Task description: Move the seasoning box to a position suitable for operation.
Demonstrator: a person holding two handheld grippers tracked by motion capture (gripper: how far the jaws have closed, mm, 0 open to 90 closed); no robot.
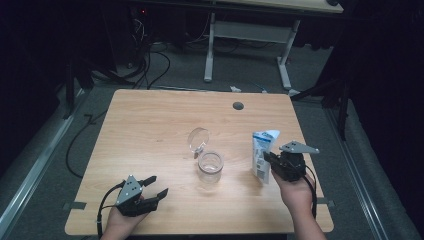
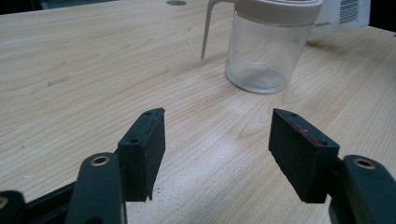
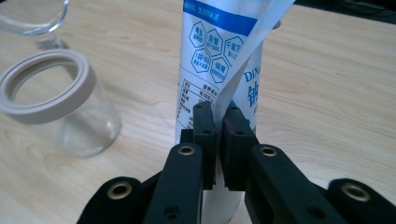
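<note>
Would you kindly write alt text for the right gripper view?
The right gripper pinches a white and blue pouch upright over a wooden table. To its left stands an open glass jar with a beige rim.

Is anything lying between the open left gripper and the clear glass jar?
No. In the left gripper view, bare light wood table runs from the open left gripper to the clear glass jar with a beige rim. The high view shows the same.

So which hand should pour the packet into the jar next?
Probably the right. The right gripper already has its jaws shut on the white packet, just beside the open glass jar. The left gripper is open, holding nothing, nearer the table's front edge.
</note>
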